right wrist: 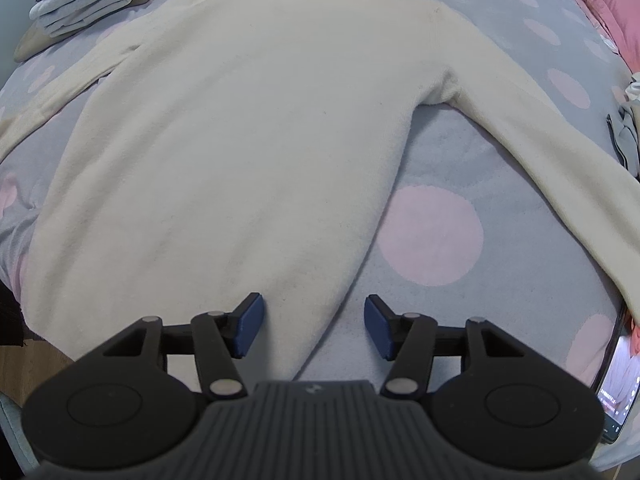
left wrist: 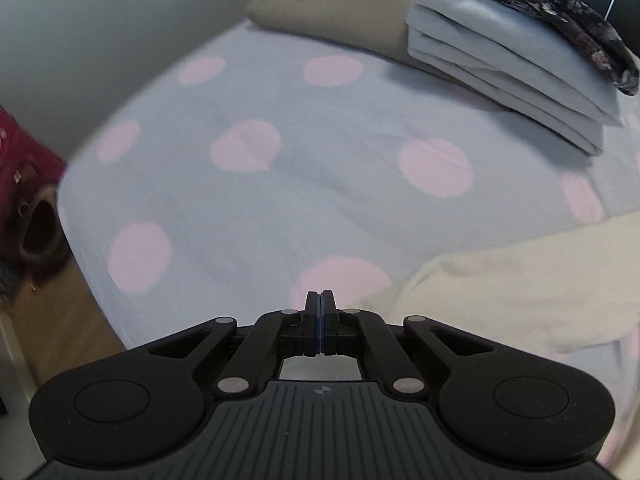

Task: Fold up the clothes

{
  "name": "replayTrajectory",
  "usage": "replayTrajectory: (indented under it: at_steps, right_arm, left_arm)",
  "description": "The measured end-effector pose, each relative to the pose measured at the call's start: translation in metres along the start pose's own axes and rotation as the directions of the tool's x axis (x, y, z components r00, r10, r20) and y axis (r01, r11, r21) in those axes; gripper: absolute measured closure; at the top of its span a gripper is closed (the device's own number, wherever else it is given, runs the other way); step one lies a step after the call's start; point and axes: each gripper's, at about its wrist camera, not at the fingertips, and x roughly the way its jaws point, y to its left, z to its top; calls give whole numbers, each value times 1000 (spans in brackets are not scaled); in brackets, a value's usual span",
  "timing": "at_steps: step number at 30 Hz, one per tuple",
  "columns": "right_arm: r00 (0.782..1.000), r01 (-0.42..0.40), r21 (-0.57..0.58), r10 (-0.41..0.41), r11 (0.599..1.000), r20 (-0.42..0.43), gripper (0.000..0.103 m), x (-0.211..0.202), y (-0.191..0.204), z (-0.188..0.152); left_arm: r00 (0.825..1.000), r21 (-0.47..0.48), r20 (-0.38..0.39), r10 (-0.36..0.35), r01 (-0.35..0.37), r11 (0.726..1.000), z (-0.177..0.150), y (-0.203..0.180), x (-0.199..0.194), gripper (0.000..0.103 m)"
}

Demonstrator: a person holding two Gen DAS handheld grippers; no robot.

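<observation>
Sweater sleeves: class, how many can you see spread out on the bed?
2. One sleeve runs out to the picture's left from the sweater; the other sleeve runs right, its cuff cut off at the frame's edge.

Left gripper (left wrist: 320,300) closed; right gripper (right wrist: 314,316) fingers (right wrist: 250,330) apart.

a home bedroom: polka-dot bedspread (left wrist: 320,152), pillow (left wrist: 332,4), folded laundry stack (left wrist: 500,60).
</observation>
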Motion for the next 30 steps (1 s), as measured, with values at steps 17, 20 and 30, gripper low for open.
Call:
replayTrajectory:
  at_steps: [17,20,30]
  right_arm:
    - [1000,2,10,-2,1000,-2,39,1,0,-1]
    - [1000,3,10,-3,1000,-2,39,2,2,0]
    - [1000,10,-2,-10,1000,2,39,0,4,0]
  left_arm:
    - [998,117,-54,29,-22,993,-22,-25,14,84]
    - [999,106,-29,39,-36,994,-19,-21,15,100]
    - [969,65,224,102,-119,991,-8,-10,-11,101]
